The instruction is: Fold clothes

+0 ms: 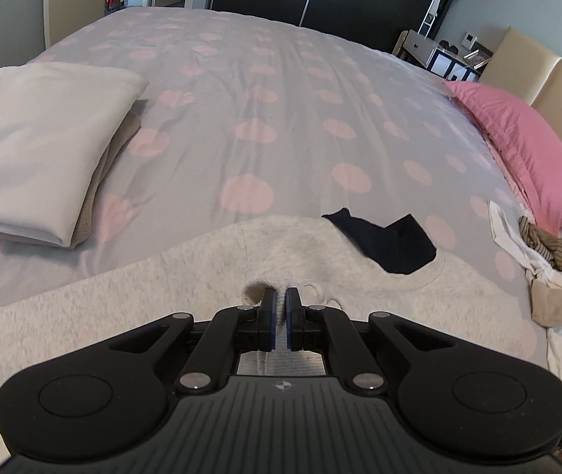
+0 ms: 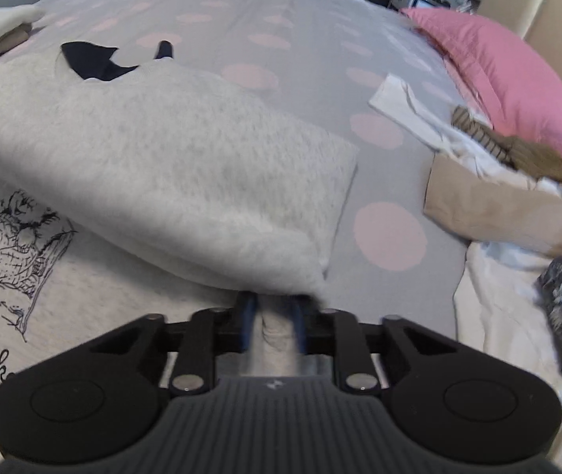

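The light heather-grey fleece sweatshirt with a dark printed drawing on its front (image 2: 130, 166) lies spread on the bed's grey cover with pink dots (image 1: 249, 130), filling the 6 o'clock half of both wrist views. Its navy-lined neck opening (image 1: 383, 241) sits at about 1 o'clock from my left tongs.

My left tongs (image 1: 280, 312) are clenched, jaws nearly together, with a strip of the grey knit running between them at the near edge. My right tongs (image 2: 273, 316) are grasping a gathered bit of the same garment; a sleeve or side panel is lifted and carried across the printed front toward 10 o'clock. That view is motion-blurred, so I can't be sure which of the two it is.

Handling judgement: soft, thick and limp, with no stiffness of its own. It's light enough for one pinch but will sag and drag between two holds. The fleece looks grippy rather than slippery, and nothing about it is fragile. It is best held at ribbed hems, cuffs or seams, where the layers are doubled and will not slide apart.

A folded white cloth on a beige towel (image 1: 40, 146) sits at 10 o'clock. A loose heap of unfolded laundry (image 2: 517, 181) lies at 3 o'clock, by the pink pillow (image 2: 506, 79).
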Available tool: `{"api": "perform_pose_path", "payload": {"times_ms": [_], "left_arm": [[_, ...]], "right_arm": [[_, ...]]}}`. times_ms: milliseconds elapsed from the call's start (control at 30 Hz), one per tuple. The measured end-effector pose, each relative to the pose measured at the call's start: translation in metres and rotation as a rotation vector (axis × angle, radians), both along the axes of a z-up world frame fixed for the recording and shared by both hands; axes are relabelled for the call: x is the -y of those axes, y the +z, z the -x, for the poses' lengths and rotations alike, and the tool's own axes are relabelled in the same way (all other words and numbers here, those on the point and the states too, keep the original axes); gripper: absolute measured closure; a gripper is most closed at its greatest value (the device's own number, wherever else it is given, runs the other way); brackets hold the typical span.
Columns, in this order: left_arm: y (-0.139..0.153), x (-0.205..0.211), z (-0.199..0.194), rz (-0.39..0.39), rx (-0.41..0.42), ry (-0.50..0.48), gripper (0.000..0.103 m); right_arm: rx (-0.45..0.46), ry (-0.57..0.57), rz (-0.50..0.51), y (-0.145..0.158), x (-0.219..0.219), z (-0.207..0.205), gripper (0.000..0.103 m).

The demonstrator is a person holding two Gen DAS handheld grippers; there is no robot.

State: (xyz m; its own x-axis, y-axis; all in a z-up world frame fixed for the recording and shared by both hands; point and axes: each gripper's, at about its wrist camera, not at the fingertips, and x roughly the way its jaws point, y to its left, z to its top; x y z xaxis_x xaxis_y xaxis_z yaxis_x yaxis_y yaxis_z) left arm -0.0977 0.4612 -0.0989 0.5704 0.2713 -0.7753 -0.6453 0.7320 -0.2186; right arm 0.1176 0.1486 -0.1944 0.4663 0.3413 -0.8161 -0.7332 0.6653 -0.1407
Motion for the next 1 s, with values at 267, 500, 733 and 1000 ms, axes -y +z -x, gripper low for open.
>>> {"api": "perform_pose_path", "payload": {"times_ms": [267,500,733,1000], "left_arm": [[-0.006,-0.011,0.007,-0.011,-0.023,0.038,0.1],[-0.039,-0.015,0.008,0.013,-0.148,0.036,0.102],[-0.052,-0.008,0.007,0.017,-0.216,0.008,0.101],[-0.058,-0.005,0.005,0.011,-0.258,-0.001,0.101]], "right_arm": [[-0.075,0.05,0.035,0.013,0.014,0.008,0.101],[-0.092,0.017,0.095,0.012,0.038,0.001,0.103],[-0.065,0.054,0.014,0.025,0.041,0.006,0.067],[-0.129,-0.132,-0.174,0.029,0.04,-0.03,0.061]]}}
